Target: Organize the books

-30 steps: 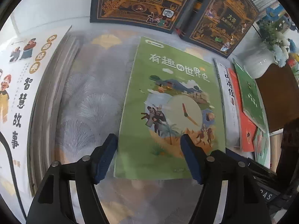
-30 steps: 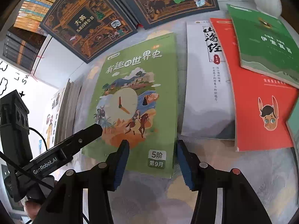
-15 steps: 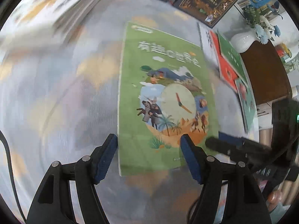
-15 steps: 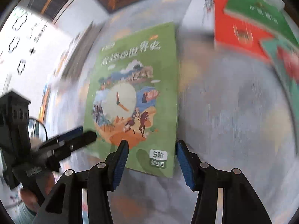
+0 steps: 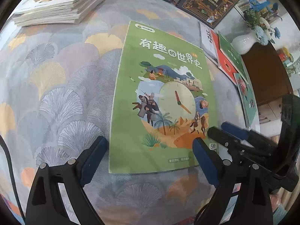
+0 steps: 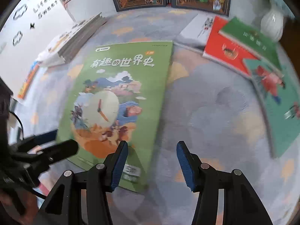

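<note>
Green book (image 5: 161, 101) lies flat, cover up, on the patterned cloth (image 5: 56, 86), well apart from the stack (image 5: 63, 5) at the far left and from the loose books (image 6: 249, 52) fanned out to the right. Vase (image 5: 243, 43) beyond those.

Left gripper (image 5: 150, 155) hangs over the book's near edge, jaws spread about as wide as the book's bottom edge; left pad sits just off the spine side, right pad over the near right corner. Pads do not press anything. Jaws have just been opening wider, with the book's edge under the gap, not gripped.

Right gripper (image 6: 152, 166) is beside the near right corner, jaws partly apart and empty; one pad overlaps the cover, the other is over bare cloth. Its fingers also show in the left view, tips over that same corner.

Step in hand, as I read it: the book has been dragged clear into open cloth and now needs picking up to go on the stack. Next move calls for getting an edge between pads. The book is thin and flat, so one gripper likely must tip or lift the corner while the other pinches.

Against a second ago: book then lay close beside the white and red books; now a wide strip of cloth separates them. Stack sat close at the left; now far and upper left. Left jaws then narrower than the book.
</note>
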A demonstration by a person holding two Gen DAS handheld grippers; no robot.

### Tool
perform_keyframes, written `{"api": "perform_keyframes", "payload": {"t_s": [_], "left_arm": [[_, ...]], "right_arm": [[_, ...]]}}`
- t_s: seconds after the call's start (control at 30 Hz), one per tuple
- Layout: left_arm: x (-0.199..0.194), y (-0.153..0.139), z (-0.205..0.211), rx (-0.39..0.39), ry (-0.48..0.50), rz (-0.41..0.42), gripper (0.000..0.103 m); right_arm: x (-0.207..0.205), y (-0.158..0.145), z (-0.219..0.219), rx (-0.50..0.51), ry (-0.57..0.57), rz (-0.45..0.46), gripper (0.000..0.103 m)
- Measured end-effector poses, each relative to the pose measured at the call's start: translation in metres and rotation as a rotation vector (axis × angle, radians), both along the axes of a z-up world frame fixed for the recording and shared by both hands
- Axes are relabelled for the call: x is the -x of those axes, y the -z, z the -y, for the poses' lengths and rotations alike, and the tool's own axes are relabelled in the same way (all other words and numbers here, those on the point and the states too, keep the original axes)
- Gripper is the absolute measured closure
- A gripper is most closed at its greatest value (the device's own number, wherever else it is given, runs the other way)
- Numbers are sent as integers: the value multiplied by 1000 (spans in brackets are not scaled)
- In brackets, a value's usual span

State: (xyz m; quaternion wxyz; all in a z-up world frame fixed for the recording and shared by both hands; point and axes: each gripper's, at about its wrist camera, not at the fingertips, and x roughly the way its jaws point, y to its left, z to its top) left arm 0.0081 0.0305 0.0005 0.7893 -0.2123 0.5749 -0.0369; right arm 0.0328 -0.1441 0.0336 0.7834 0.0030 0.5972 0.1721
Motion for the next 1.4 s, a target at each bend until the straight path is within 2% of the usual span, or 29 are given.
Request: {"api": "perform_keyframes", "payload": {"t_s": [0.07,0.13,0.17,0.2,0.23,0.3,0.33,0.4,0.5,0.6,0.67,0.73,0.87,0.97,1.07,1.13,1.2,1.3,1.37,1.4], "left_arm": [[2,-1,-3,1,-52,7,19],[7,-2,-6,14,-81,20,34],[10,-2,-10,31,-96,27,37],[11,-2,-14,58,-104,32,40],[16,-1,-21,111,-117,36,42],[21,1,-32,246,-144,37,45],[24,0,-35,283,-160,43,45],[27,-8,-34,316,-168,73,45],[33,-18,-39,426,-181,123,45],[31,-10,-42,536,-221,115,45],[30,-1,-42,527,-230,81,54],[28,8,-36,504,-215,49,74],[21,11,-21,493,-219,31,88],[13,6,-16,553,-206,46,90],[8,1,-22,689,-226,61,90],[5,-3,-24,749,-237,67,90],[0,-6,-23,767,-232,67,90],[-1,-4,-26,824,-249,56,90],[-1,-2,-27,840,-259,46,90],[-1,-1,-27,835,-262,41,90]], "right_arm": [[0,2,2,-39,14,-8,51],[0,3,5,-65,12,-23,51],[0,3,8,-94,12,-38,50],[3,3,10,-129,16,-58,48],[9,4,10,-152,20,-69,40],[11,6,12,-209,27,-84,31],[12,5,12,-219,32,-86,28],[13,5,15,-251,50,-101,26],[11,7,27,-337,94,-125,26],[9,11,43,-439,154,-163,28],[8,13,51,-482,185,-183,29],[8,14,54,-505,201,-192,30],[9,12,53,-494,202,-188,30],[6,10,60,-530,221,-234,32],[2,14,77,-659,264,-289,32],[0,18,92,-733,312,-315,31],[-4,22,101,-786,336,-330,31],[-15,22,92,-826,305,-349,31],[-23,21,78,-838,280,-363,38],[-27,20,70,-845,270,-368,50]]}}
